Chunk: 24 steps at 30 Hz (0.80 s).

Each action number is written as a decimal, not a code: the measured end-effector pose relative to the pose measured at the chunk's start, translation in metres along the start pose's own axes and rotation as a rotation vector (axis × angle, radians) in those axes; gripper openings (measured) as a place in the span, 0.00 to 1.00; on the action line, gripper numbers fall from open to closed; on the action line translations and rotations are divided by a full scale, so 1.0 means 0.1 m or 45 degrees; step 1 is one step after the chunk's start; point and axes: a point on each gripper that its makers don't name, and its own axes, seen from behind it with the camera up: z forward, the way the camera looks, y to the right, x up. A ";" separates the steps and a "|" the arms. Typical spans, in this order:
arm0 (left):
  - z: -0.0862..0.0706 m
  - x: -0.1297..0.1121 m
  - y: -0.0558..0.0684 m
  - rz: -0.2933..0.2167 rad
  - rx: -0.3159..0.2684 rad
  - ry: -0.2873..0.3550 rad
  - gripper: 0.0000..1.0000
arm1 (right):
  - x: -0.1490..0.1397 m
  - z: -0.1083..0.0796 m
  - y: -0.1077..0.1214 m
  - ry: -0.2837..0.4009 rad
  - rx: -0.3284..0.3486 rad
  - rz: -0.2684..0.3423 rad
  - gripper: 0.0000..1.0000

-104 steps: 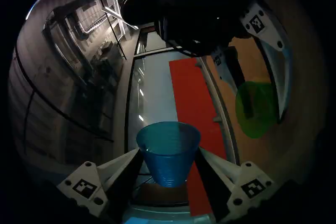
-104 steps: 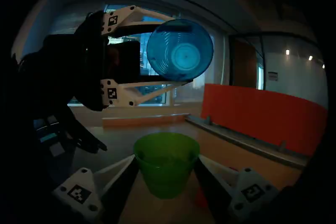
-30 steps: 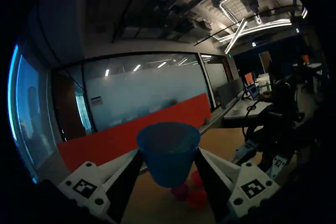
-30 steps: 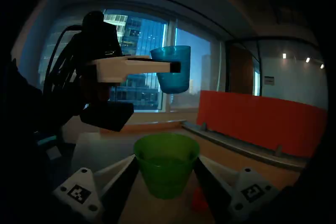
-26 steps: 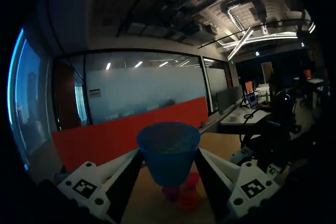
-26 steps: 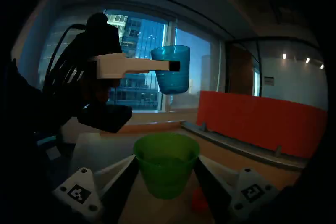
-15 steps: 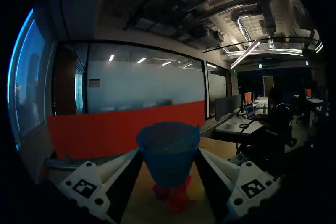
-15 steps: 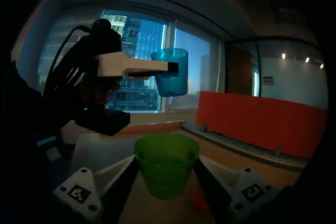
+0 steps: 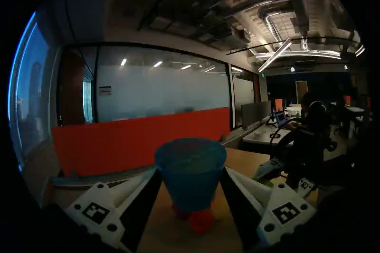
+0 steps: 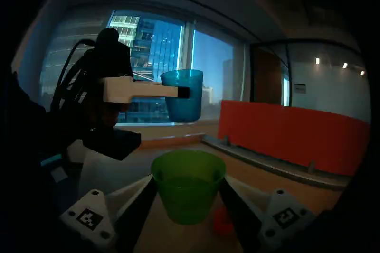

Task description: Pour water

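Observation:
In the left gripper view a translucent blue cup (image 9: 190,173) stands upright between my left gripper's (image 9: 190,184) white fingers, which press on both its sides. The right gripper view has a translucent green cup (image 10: 188,192) held upright in my right gripper (image 10: 188,196), with a little liquid showing low inside it. That same view shows the left gripper (image 10: 183,92) farther off at upper left, carrying the blue cup (image 10: 182,95) level above the table and above the green cup's height. The right gripper (image 9: 280,177) also appears dimly at right in the left gripper view.
Small red cups (image 9: 199,219) sit on the wooden table (image 9: 161,234) beneath the blue cup; one red cup (image 10: 221,220) is beside the green cup. An orange partition (image 10: 304,134) runs along the table's far edge. A window (image 10: 156,77) lies behind; a person (image 9: 311,125) sits at desks far right.
The blue cup went from tipped over, mouth towards the green cup, to upright. In the last second it has sunk slightly and drifted left in the right gripper view. The green cup stayed still.

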 end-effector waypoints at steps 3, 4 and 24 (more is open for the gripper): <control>-0.01 -0.09 0.03 0.011 -0.011 -0.012 0.82 | -0.02 -0.06 0.05 -0.007 -0.016 0.003 0.87; -0.01 -0.13 0.04 0.017 -0.014 -0.017 0.82 | -0.03 -0.08 0.06 -0.009 -0.023 0.005 0.87; -0.06 -0.62 0.14 0.048 -0.047 -0.088 0.82 | -0.14 -0.45 0.36 -0.051 -0.127 0.026 0.87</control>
